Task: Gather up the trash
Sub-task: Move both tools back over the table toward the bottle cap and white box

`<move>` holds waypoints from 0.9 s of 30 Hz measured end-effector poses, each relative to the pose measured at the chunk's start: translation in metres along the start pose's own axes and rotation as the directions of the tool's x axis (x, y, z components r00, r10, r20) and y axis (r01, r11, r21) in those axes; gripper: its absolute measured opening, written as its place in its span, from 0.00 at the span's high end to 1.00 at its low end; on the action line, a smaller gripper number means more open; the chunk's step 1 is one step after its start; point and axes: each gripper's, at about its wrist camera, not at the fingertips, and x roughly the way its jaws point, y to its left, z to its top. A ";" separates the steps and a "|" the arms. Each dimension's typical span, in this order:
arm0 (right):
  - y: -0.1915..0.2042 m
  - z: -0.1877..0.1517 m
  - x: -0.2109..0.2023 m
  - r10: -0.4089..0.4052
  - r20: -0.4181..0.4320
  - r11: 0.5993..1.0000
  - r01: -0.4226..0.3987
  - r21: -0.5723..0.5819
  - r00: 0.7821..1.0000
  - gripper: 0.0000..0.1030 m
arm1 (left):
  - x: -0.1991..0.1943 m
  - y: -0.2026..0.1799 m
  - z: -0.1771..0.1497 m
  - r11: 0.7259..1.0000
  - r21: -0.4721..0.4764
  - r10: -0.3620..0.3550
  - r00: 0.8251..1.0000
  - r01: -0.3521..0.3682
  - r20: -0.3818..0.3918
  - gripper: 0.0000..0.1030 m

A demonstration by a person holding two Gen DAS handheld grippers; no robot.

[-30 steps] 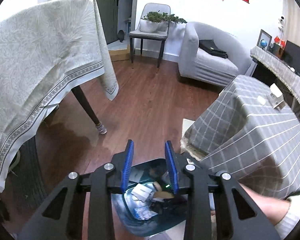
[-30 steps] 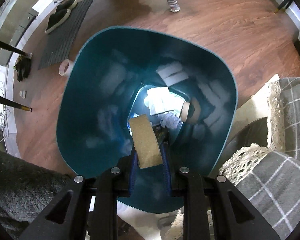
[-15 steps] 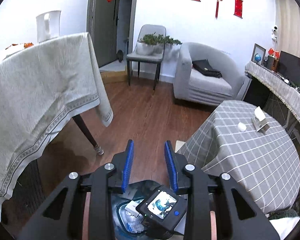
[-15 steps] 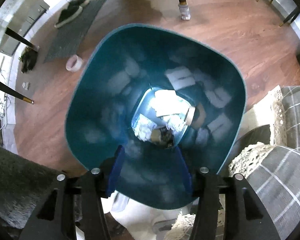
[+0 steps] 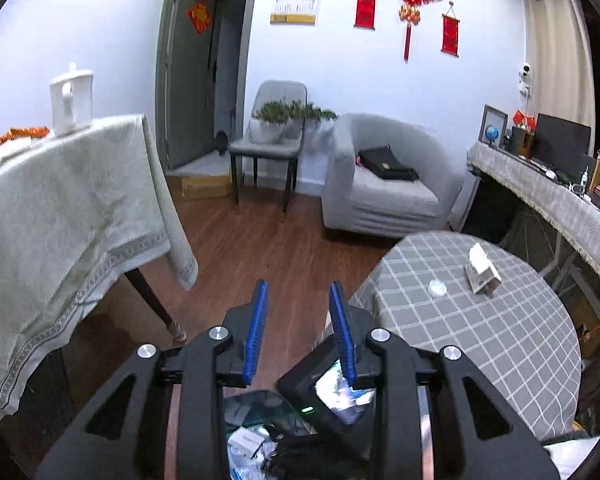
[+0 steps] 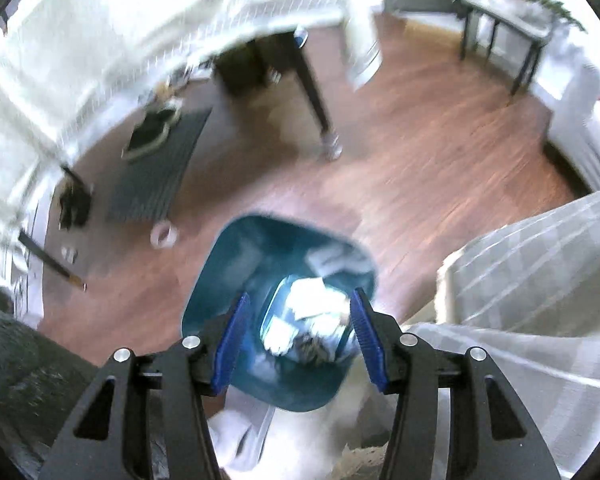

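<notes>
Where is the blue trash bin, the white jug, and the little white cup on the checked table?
trash bin [image 6: 236, 256]: right wrist view, inner left wall.
white jug [image 5: 73, 105]: left wrist view, middle of its body.
little white cup [image 5: 437, 289]: left wrist view, its top.

Your left gripper [image 5: 298, 300] is held roughly level, looking forward across the room, its blue pads [image 5: 257, 332] parted with a clear gap and nothing between them. Your right gripper [image 6: 298, 312] is tilted steeply down toward the floor, its blue pads [image 6: 231, 344] spread wider than the left's and also holding nothing. The right wrist view is smeared with blur. In the left wrist view, the back of the right gripper, with its lit screen [image 5: 342, 394], sits just below and behind the left's right-hand finger.
</notes>
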 end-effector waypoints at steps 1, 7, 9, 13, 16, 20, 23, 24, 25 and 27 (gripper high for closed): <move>-0.007 0.001 -0.010 -0.013 0.028 1.000 0.013 0.009 1.000 0.49 | -0.001 -0.002 0.001 1.000 0.001 0.002 1.000 -0.002 0.008 0.67; -0.054 0.000 -0.081 -0.101 0.192 0.991 0.082 0.104 0.976 0.49 | 0.002 -0.022 0.006 1.000 0.009 -0.018 0.999 0.018 0.028 0.60; -0.071 -0.007 -0.096 -0.139 0.222 0.985 0.111 0.133 0.965 0.49 | 0.007 -0.031 0.007 1.000 0.018 -0.021 1.000 0.021 0.022 0.59; -0.103 -0.030 -0.128 -0.232 0.286 0.963 0.179 0.202 0.930 0.48 | 0.018 -0.052 0.008 0.999 0.032 -0.036 0.999 0.036 0.010 0.50; -0.123 -0.045 -0.149 -0.315 0.331 0.939 0.240 0.248 0.890 0.39 | 0.029 -0.071 0.008 0.998 0.056 -0.041 0.999 0.041 0.000 0.41; -0.151 -0.065 -0.175 -0.359 0.351 0.915 0.251 0.317 0.865 0.36 | 0.043 -0.098 0.006 0.994 0.088 -0.057 0.998 0.059 -0.020 0.35; -0.168 -0.082 -0.188 -0.391 0.354 0.897 0.267 0.352 0.850 0.35 | 0.054 -0.120 0.005 0.990 0.116 -0.073 0.997 0.077 -0.033 0.33; -0.174 -0.088 -0.193 -0.403 0.355 0.891 0.273 0.363 0.843 0.33 | 0.057 -0.127 0.005 0.988 0.126 -0.081 0.996 0.085 -0.034 0.31; -0.178 -0.093 -0.196 -0.409 0.356 0.887 0.274 0.371 0.841 0.30 | 0.059 -0.133 0.004 0.987 0.133 -0.089 0.995 0.092 -0.034 0.30; -0.188 -0.103 -0.204 -0.421 0.358 0.879 0.276 0.390 0.833 0.27 | 0.064 -0.146 0.003 0.983 0.146 -0.108 0.993 0.112 -0.035 0.25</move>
